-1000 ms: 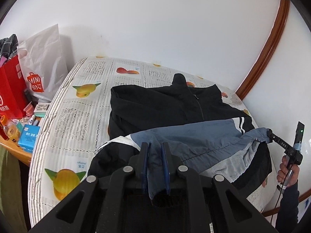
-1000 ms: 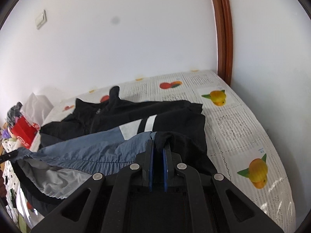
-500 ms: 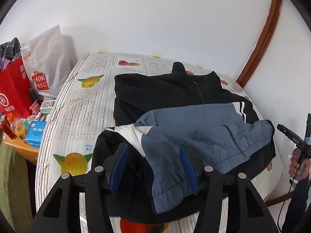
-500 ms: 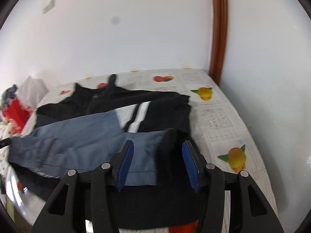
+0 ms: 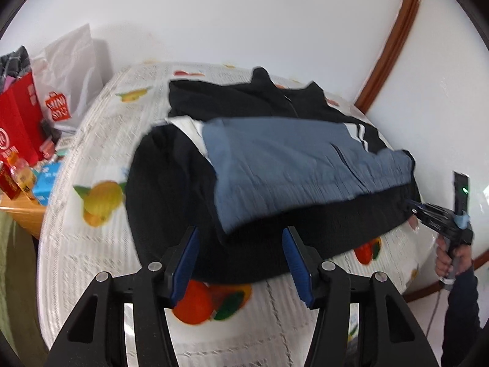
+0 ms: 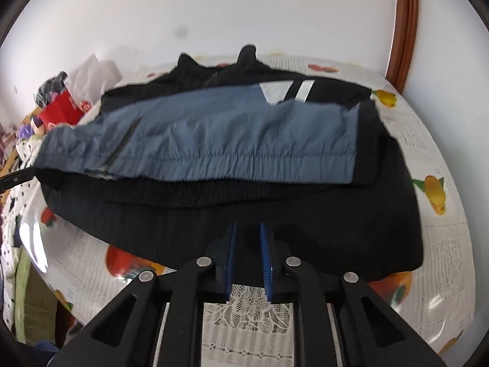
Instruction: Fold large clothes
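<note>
A black and blue-grey jacket lies flat on the bed, its blue-grey part folded over the black part. My left gripper hovers at the near black hem. Its jaws stand wide and are closing, with the hem's edge between them and the pads clear of it. In the right wrist view the jacket fills the middle. My right gripper is closing narrowly, with the black hem pinched between its pads. It also appears at the right of the left wrist view, the right gripper in a hand.
The bed sheet has newspaper and fruit print. A red bag, a white shopping bag and small boxes on a wooden side table stand left of the bed. A brown door frame rises at the right. White lace cloth hangs below the bed's near edge.
Both grippers let go of the blue-grey part, which now lies flat on the jacket. Both drew back and down to the near black hem. The right one opened, then narrowed onto the hem.
</note>
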`<state>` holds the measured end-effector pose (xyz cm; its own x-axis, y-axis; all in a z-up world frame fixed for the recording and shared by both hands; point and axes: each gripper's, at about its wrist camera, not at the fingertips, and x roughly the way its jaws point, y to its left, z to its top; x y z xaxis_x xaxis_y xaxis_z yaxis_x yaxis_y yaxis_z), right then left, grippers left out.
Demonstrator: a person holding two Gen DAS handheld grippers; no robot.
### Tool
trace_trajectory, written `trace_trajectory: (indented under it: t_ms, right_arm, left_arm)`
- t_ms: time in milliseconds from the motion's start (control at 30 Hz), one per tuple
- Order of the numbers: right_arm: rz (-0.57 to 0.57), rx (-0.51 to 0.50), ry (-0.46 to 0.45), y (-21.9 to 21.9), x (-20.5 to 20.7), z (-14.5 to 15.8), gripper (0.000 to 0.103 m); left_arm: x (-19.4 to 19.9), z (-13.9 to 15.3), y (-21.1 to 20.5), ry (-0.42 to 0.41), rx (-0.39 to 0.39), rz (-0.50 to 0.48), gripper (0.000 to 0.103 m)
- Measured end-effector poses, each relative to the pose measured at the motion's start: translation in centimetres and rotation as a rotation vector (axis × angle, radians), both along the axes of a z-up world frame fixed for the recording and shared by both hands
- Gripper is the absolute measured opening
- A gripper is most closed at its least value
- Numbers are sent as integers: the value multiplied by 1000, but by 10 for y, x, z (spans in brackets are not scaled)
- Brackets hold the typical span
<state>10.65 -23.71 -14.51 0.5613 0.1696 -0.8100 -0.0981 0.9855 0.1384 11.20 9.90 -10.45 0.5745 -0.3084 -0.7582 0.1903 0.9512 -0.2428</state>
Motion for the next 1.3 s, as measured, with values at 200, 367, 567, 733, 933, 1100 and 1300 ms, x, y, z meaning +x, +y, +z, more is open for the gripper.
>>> trace_trajectory:
  t_ms: [200,367,567,733,933,1100,1300]
  right_arm:
    - [-33,30,21,0,13,-16,9]
    - [-54,5,24,4,20,-19,9]
    - [-58,-13,21,8,25,-23,9]
    - [-66,-3,20,8,28,-23,9]
    - [-66,-3,36,9,30,-26,9]
    - [-77,-7,34,10,33,-24,9]
    - [-101,26,3,4,46,-15,9]
  left_arm:
    - [-3,-14,-18,26,16,-60,29]
    - [-3,-12,-20,60,-26,-86,24]
    - [-4,-22,-33,91,-6,-145,24]
    - [8,-37,-41,117,-9,-126,24]
    - [22,-46,-51,116,20,-119,24]
    - [26,-32,-52,65,25,-104,24]
    - [36,-16,-51,25,23,-92,24]
